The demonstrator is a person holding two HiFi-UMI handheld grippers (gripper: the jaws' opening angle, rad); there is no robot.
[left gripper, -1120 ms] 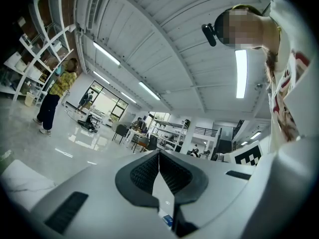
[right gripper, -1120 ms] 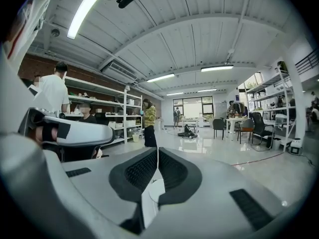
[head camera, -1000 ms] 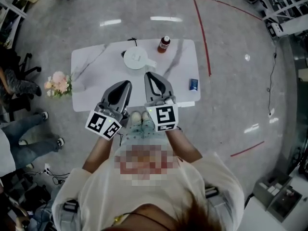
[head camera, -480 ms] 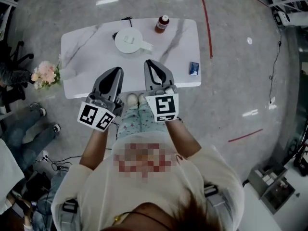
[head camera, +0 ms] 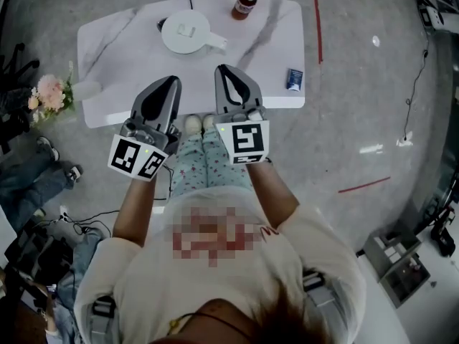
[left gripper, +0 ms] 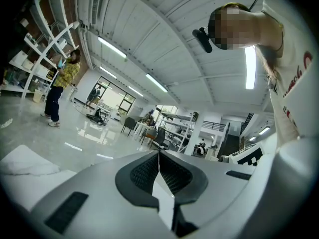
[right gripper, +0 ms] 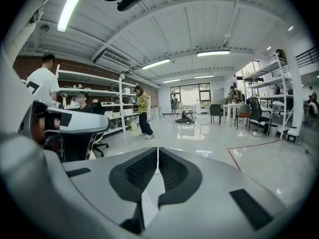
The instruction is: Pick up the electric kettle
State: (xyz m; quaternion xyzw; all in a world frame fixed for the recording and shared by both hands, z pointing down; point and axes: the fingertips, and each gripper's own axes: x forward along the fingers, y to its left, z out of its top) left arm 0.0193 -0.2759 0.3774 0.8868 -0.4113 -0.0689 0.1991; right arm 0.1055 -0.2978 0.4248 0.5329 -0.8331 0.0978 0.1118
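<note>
While both grippers hover over the table's near edge, mid-frame in the head view, the stock reads:
Left gripper (head camera: 169, 83): jaws pressed together, nothing between them.
Right gripper (head camera: 222, 70): jaws pressed together, nothing between them.
Electric kettle (head camera: 186, 31): white, upper middle of frame, on the table, apart from both grippers.
Table (head camera: 122, 49): white marbled top.
Bottle (head camera: 244, 4): red-brown, top of frame, right of the kettle.
Blue box (head camera: 294, 79): table's right edge.
Flowers (head camera: 49, 92): pink, left edge of frame.

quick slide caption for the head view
Left tool and right tool, both shut and empty, held short of the electric kettle on the marble table
</note>
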